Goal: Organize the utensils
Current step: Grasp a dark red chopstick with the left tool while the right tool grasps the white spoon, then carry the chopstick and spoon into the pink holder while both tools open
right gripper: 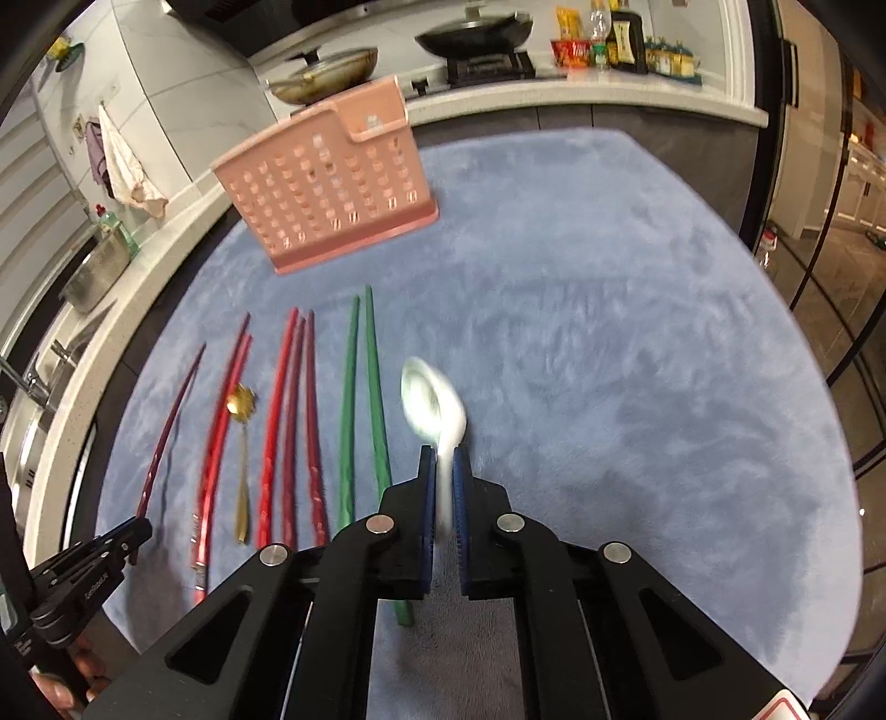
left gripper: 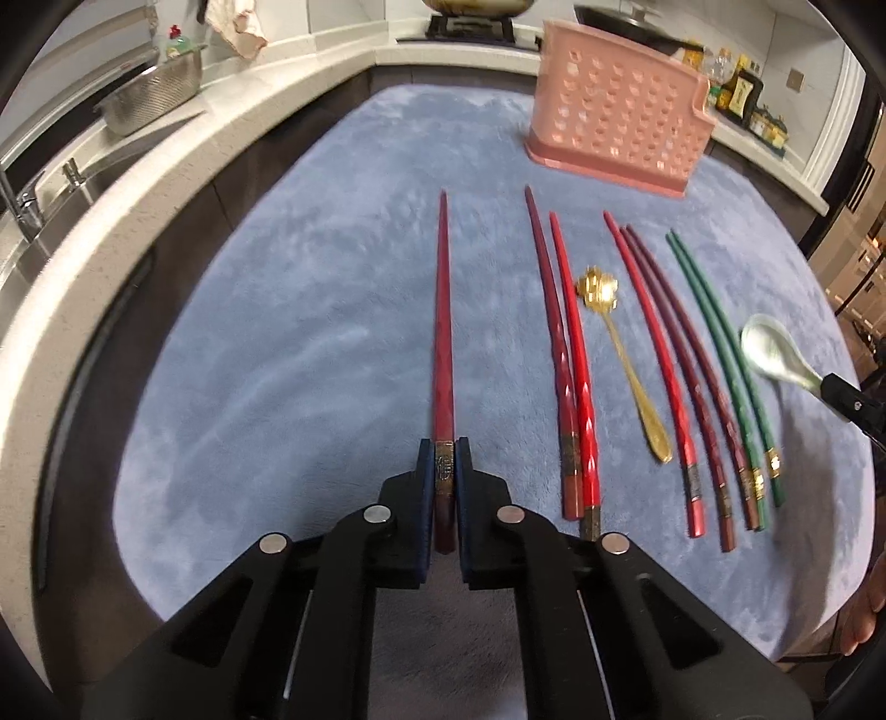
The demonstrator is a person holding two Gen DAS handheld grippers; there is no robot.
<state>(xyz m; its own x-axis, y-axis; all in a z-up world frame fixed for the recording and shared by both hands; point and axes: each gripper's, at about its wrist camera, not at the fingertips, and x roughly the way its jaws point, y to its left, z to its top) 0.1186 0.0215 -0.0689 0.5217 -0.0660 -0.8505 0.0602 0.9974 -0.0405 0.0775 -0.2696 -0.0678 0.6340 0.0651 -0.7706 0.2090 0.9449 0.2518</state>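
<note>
1. My left hand-held gripper (left gripper: 444,459) is black with blue pads and pinches one dark red chopstick (left gripper: 443,310) by its thick, gold-banded end.
2. That chopstick is long, thin and tapered. Its long axis runs straight away from me and its point aims at the far edge of the table (left gripper: 310,288), which is covered in soft, fuzzy blue-grey cloth.
3. My right hand-held gripper (right gripper: 443,459), of the same build, pinches the handle of a glossy white spoon (right gripper: 434,399). The rounded bowl points away from me and leans a little left; it is blurred.
4. To the right of the held chopstick, more chopsticks lie flat on the cloth, roughly parallel, tips away from me: a dark red and bright red pair (left gripper: 570,354) with twisted grips, another reddish group (left gripper: 664,365), then a green pair (left gripper: 720,360) with gold bands.
5. A slim gold spoon (left gripper: 623,354) with a scalloped bowl lies between the two reddish groups, bowl away from me.
6. A pink plastic basket (left gripper: 614,105), its wall pierced with rows of holes, stands at the far side of the table, beyond the chopstick tips.
7. Behind the table runs a pale counter (left gripper: 166,144) with a metal colander (left gripper: 152,91), a tap (left gripper: 22,202) over a sink and a hanging cloth (left gripper: 238,25); pans (right gripper: 470,33) sit on a stove and bottles (right gripper: 626,39) stand nearby.
</note>
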